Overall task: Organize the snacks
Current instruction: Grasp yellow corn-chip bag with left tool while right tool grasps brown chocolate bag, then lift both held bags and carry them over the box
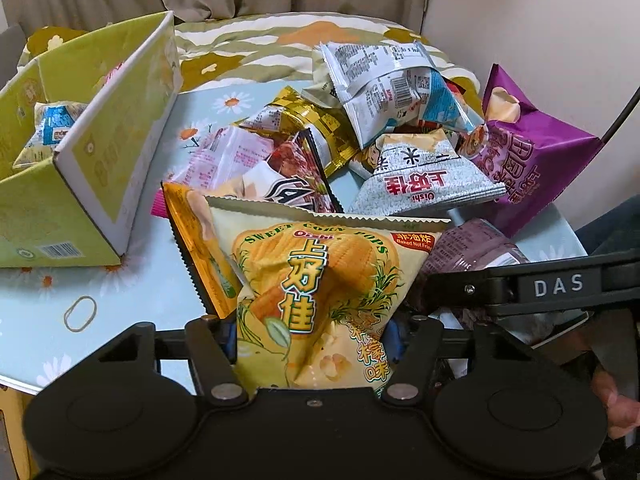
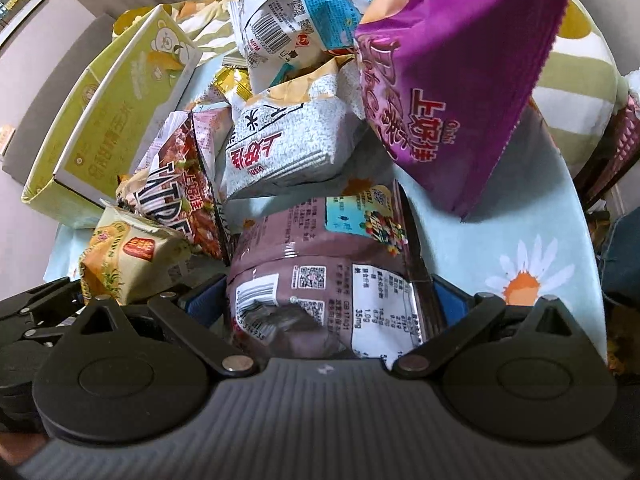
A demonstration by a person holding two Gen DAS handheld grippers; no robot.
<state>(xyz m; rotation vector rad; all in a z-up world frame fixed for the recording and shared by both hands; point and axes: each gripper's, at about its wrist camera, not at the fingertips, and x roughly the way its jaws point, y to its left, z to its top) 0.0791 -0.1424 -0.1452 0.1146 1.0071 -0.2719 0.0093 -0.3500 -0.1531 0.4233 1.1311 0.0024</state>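
Two grippers reached into a heap of snack packets on a bench beside a green box.

The left gripper (image 1: pixel 314 340) had its fingers clenched on a yellow sweet corn pops bag (image 1: pixel 320 292) at the near edge of the heap, right of the green cardboard box (image 1: pixel 84 184). The right gripper (image 2: pixel 332 300) had its blue-padded fingers either side of a brownish-purple packet (image 2: pixel 320 280); whether they pressed it could not be told. Behind that packet lay a grey-white bag (image 2: pixel 280 148) and a bright purple bag (image 2: pixel 460 92). One small packet (image 1: pixel 50 130) sat inside the box. The bench (image 1: pixel 100 292) wore a pale blue daisy cloth.
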